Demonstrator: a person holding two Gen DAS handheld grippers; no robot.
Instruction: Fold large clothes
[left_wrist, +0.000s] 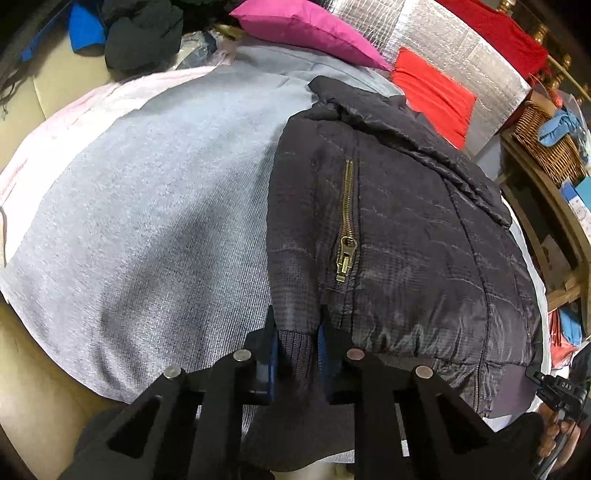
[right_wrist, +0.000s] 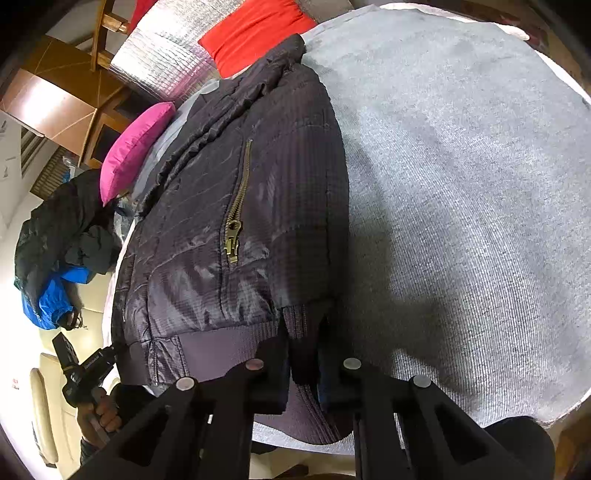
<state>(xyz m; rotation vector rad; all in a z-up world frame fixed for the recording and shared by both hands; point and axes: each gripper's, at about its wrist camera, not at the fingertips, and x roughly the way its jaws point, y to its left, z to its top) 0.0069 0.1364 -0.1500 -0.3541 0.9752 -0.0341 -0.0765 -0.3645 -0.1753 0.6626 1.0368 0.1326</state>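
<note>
On my left wrist view, the grey sheet (left_wrist: 155, 206) fills the left side. The dark padded jacket (left_wrist: 399, 236) lies on it to the right, brass zip (left_wrist: 346, 221) facing up. My left gripper (left_wrist: 297, 354) is clamped on the jacket's ribbed cuff (left_wrist: 295, 350). On my right wrist view, the right gripper (right_wrist: 303, 354) likewise grips ribbed cuff fabric at the jacket's hem. A pink cushion (left_wrist: 306, 29) lies beyond.

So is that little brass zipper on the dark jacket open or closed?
Closed: the brass zipper shows meshed teeth above its pull, no gap, on the jacket.
</note>
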